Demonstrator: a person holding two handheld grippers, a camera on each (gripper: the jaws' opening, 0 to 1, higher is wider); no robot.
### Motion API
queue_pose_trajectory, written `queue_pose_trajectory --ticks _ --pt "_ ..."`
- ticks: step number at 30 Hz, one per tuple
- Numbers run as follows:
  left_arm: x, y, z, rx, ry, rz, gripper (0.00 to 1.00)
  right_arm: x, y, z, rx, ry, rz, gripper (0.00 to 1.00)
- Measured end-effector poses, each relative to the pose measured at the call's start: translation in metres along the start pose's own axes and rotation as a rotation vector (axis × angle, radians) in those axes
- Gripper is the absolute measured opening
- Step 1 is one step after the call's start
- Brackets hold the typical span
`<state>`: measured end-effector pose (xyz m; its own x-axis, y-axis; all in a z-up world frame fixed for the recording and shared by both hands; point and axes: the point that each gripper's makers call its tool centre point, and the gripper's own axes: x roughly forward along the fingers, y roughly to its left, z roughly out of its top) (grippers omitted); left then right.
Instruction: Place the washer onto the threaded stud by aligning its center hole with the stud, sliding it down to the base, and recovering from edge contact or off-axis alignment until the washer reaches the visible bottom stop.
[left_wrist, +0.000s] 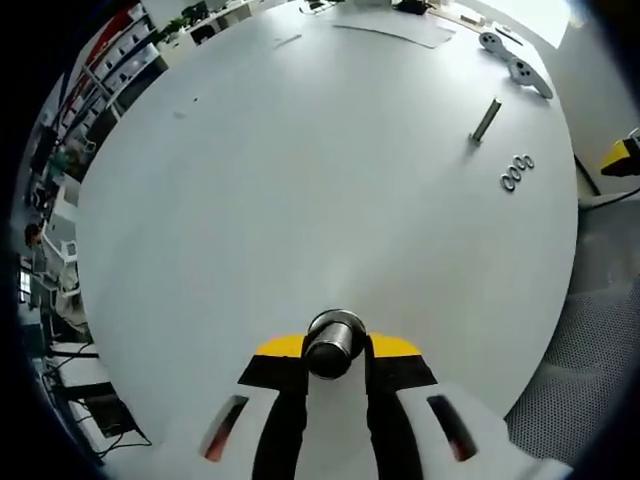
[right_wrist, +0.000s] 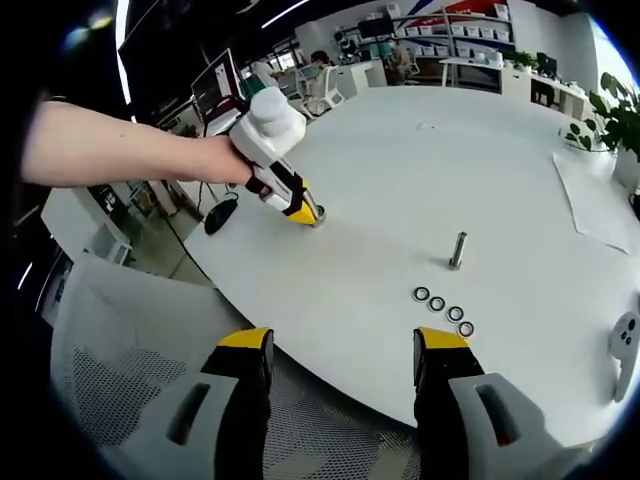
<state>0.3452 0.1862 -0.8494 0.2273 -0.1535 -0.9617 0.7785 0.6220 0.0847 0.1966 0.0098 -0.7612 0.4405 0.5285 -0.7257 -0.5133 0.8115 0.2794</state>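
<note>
Four small rings (right_wrist: 441, 309) beside upright stud (right_wrist: 457, 250)

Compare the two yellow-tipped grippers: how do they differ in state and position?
The left gripper has its jaws shut on a small shiny metal cylinder; the right gripper stands open, holding nothing. The left gripper is over the white round table, tips down at its surface in the right gripper view, while the right gripper hangs off the table's edge, short of the upright threaded stud and the row of washers. Both have yellow tips.

Left gripper (left_wrist: 336, 352): white body, black jaws, yellow tips; right gripper (right_wrist: 343, 352) same; forearm (right_wrist: 120, 150) bare.
</note>
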Motion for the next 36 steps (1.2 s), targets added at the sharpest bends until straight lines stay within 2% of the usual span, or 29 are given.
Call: queue_pose_trajectory --ticks 5,11,16,18,23,27,29,31,34,36 --pt "0.000 -0.003 -0.003 -0.019 0.007 -0.010 0.21 0.000 0.001 0.000 -0.003 0.000 0.001 0.59" --pt "-0.008 -0.002 -0.001 -0.022 -0.043 0.016 0.24 0.001 0.000 0.000 -0.005 0.003 0.001 0.59" --pt "-0.021 -0.001 0.001 -0.066 -0.083 0.027 0.26 0.001 0.001 -0.001 -0.006 0.007 0.002 0.59" --pt "-0.029 0.001 0.007 -0.119 -0.137 0.035 0.27 0.001 0.000 -0.001 0.006 0.005 0.003 0.59" --pt "-0.044 0.003 0.007 -0.160 -0.192 0.055 0.27 0.002 0.001 -0.001 0.001 0.008 0.004 0.59" --pt "-0.055 0.001 0.006 -0.152 -0.222 0.081 0.27 0.003 0.005 -0.002 -0.014 0.016 0.014 0.59" --pt "-0.061 0.000 0.006 -0.191 -0.246 0.083 0.27 0.003 0.005 -0.003 -0.020 0.021 0.017 0.59" --pt "-0.071 -0.003 0.010 -0.250 -0.298 0.083 0.27 0.003 0.006 -0.004 -0.020 0.022 0.018 0.59" --pt "-0.082 -0.010 0.011 -0.265 -0.340 0.089 0.28 0.002 0.007 -0.004 -0.027 0.025 0.022 0.59" --pt "-0.086 -0.016 0.009 -0.270 -0.348 0.083 0.28 0.003 0.008 -0.004 -0.032 0.026 0.025 0.59"
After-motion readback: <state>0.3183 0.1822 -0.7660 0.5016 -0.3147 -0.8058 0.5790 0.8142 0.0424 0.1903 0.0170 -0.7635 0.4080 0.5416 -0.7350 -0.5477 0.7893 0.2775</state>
